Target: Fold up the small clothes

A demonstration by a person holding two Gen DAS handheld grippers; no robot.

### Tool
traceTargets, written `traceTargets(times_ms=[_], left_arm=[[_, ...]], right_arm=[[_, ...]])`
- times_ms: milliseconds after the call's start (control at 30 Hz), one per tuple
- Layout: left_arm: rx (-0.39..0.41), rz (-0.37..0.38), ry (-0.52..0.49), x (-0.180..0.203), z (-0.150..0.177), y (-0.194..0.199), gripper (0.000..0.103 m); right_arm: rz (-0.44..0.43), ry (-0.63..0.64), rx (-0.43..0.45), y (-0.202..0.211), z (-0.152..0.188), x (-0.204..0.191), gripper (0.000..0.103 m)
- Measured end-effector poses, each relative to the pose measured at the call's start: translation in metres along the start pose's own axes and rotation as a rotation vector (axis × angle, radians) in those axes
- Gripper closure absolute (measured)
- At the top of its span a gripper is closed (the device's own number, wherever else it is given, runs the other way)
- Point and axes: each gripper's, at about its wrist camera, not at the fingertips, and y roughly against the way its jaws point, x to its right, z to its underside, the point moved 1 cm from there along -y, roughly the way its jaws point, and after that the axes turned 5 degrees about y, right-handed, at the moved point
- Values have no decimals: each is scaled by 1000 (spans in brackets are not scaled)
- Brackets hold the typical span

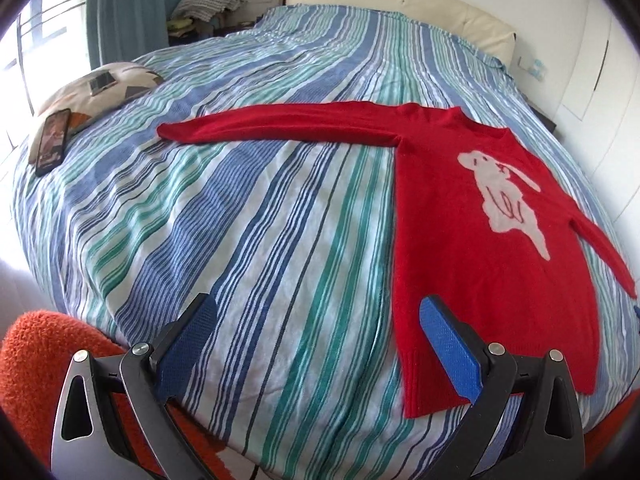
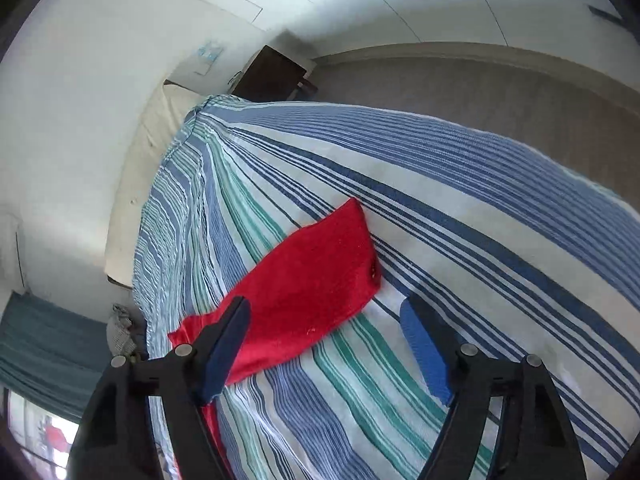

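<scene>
A red sweater (image 1: 472,248) with a white rabbit figure lies flat on the striped bed cover (image 1: 260,240). One sleeve (image 1: 280,124) stretches far to the left; the other runs off to the right. My left gripper (image 1: 320,320) is open and empty, low over the bed near the sweater's hem, its right finger (image 1: 448,348) over the hem's left corner. In the right wrist view the end of a red sleeve (image 2: 308,284) lies on the cover. My right gripper (image 2: 324,328) is open and empty just above it, its left finger (image 2: 228,344) over the sleeve.
A patterned pillow (image 1: 108,88) with a phone (image 1: 52,140) and a smaller device lies at the bed's left. A cream headboard (image 1: 400,0) stands at the back. An orange fuzzy fabric (image 1: 36,360) shows at the near left. A dark nightstand (image 2: 276,76) stands beside the bed.
</scene>
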Motion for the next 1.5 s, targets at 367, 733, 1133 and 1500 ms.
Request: traceTargets(times_ms=[367,733,1133,1500], left_arm=[[-41,-17,29,-6,3,-13,1],[-33,47,45,-9,0,-11,1],[-39,80,101,-21,-2,-8,1],[-61,79,63,-8,1,-16,1]], right_arm=[[200,139,59,-33,-12,-46,92],[-224,704,-41,-66,87,-368,92],[-427,711,-578,-213,249,-433,28],[88,899,-448,-225,162,-322,37]])
